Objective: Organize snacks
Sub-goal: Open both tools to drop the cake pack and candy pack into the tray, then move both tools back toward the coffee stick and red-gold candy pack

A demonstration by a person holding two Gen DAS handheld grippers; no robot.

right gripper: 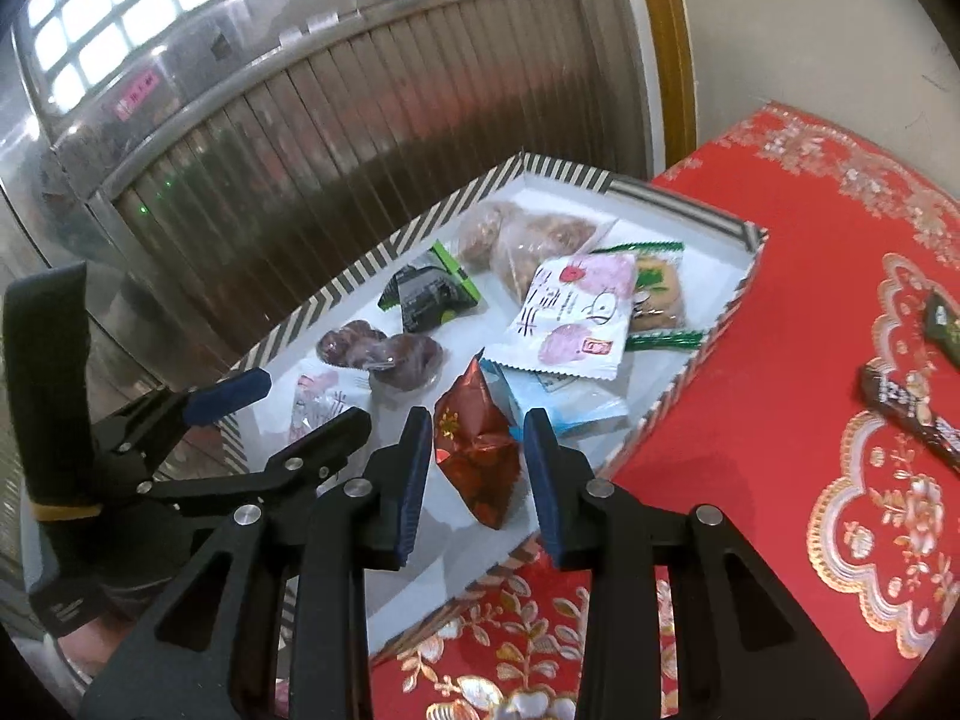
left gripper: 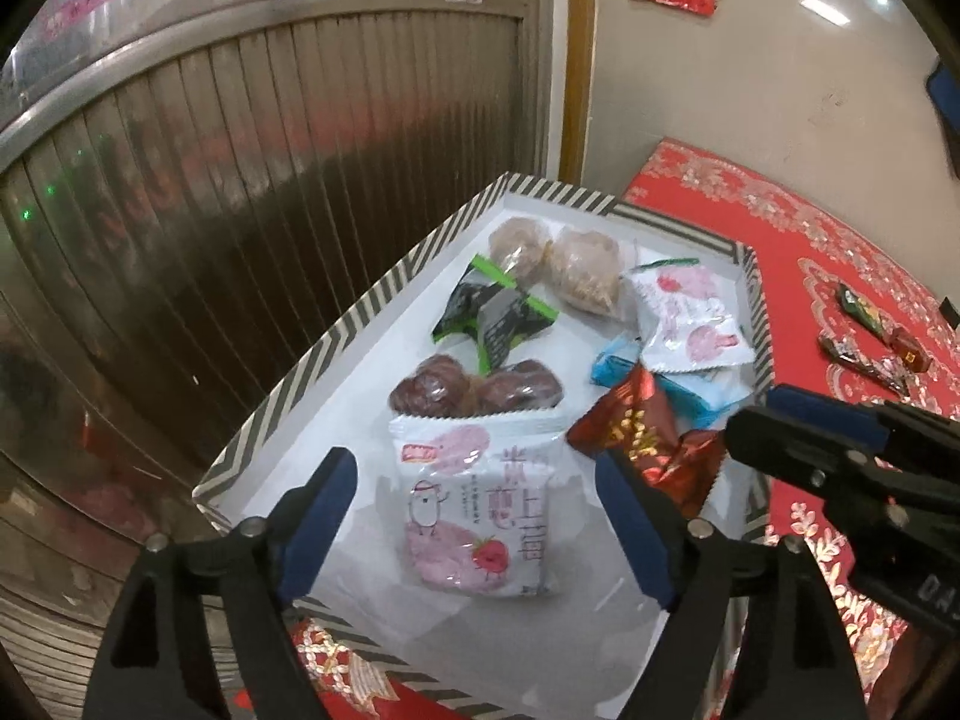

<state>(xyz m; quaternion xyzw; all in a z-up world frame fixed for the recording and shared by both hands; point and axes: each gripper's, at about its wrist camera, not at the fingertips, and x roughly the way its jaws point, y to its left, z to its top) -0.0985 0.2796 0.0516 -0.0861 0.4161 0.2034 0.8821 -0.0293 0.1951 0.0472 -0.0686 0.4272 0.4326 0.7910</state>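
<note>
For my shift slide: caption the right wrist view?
Right gripper open around a red foil snack in the striped tray.

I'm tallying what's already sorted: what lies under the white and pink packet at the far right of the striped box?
Under the white and pink packet a green-edged biscuit packet pokes out at the right, and a light blue packet at its near edge. Anything fully beneath it is hidden.

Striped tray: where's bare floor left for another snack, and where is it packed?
Free: the tray's white floor along its left wall, beside the green-black packets and dates, and the near strip below the pink-and-white packet. Crowded: the right side, where the red foil packet, blue packets and another pink-and-white packet overlap.
</note>
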